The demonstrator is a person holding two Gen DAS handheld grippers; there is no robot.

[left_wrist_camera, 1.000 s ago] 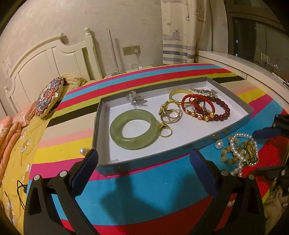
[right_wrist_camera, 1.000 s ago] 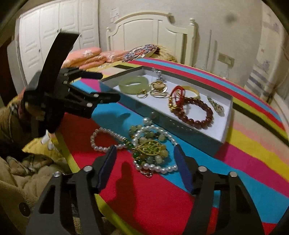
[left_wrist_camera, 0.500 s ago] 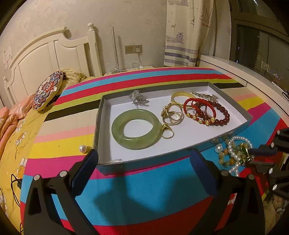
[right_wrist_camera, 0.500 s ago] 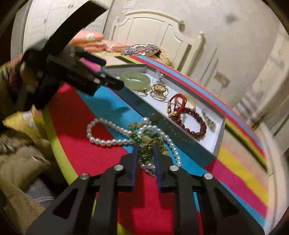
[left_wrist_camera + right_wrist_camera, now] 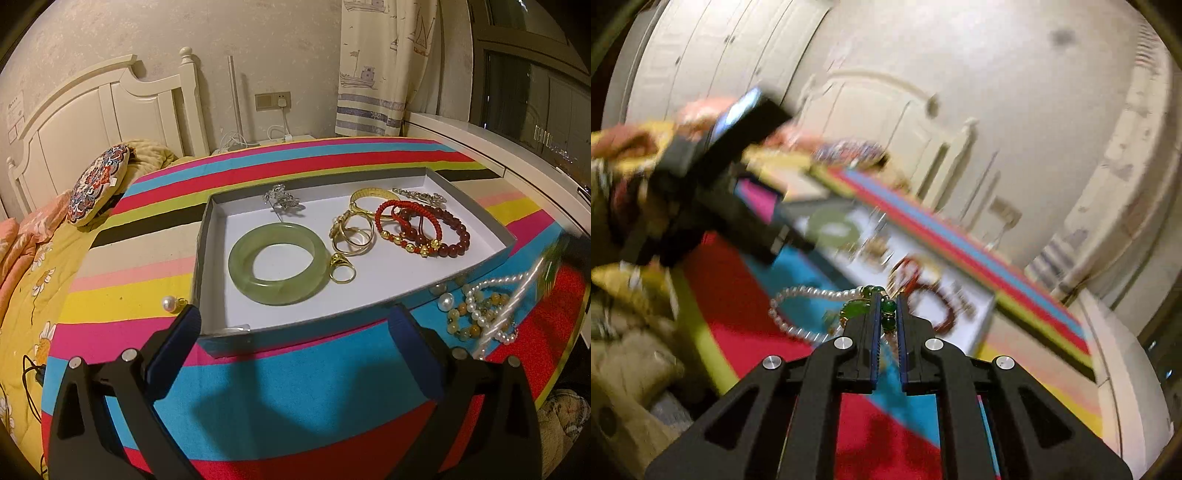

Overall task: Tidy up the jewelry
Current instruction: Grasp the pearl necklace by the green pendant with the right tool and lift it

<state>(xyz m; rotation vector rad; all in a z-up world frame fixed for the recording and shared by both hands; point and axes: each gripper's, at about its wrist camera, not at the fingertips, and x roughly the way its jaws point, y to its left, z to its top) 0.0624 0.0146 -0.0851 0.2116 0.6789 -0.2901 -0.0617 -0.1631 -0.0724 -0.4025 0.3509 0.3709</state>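
Right gripper (image 5: 887, 314) pinching nearly closed on a pearl necklace (image 5: 801, 295), green beads (image 5: 888, 306) caught between the pads. Pearl strand hanging in a loop to the left of the fingers, over the red stripe of the striped cloth (image 5: 746, 288). Appearing in the left wrist view only as a blurred white streak of pearls (image 5: 517, 295) stretching toward the right edge of the frame; right gripper itself too smeared there to make out.

Left gripper (image 5: 295, 347) hovering with jaws spread wide, holding nothing, its two blue pads (image 5: 173, 345) flanking the near wall of the grey box (image 5: 207, 236). Not touching the box, as far as can be told.

Lying inside the box on its white floor: jade bangle (image 5: 273, 264) at the left, small gold ring (image 5: 341, 267) just beside its right edge, gold rings (image 5: 352, 232) further back, red bracelets (image 5: 417, 229) to the right, gold bangle (image 5: 369, 197) behind them, silver brooch (image 5: 282, 199) near the far wall, silver chain (image 5: 419, 195) at the far right corner.

Sitting outside the box on the cloth: pearl earring (image 5: 170, 303) just left of the near corner, a large pearl (image 5: 446, 302) and a heap of amber and pearl beads (image 5: 476, 314) beside the right end of the near wall.

Bed with yellow quilt (image 5: 33, 280) and round cushion (image 5: 98, 184) showing behind on the left.
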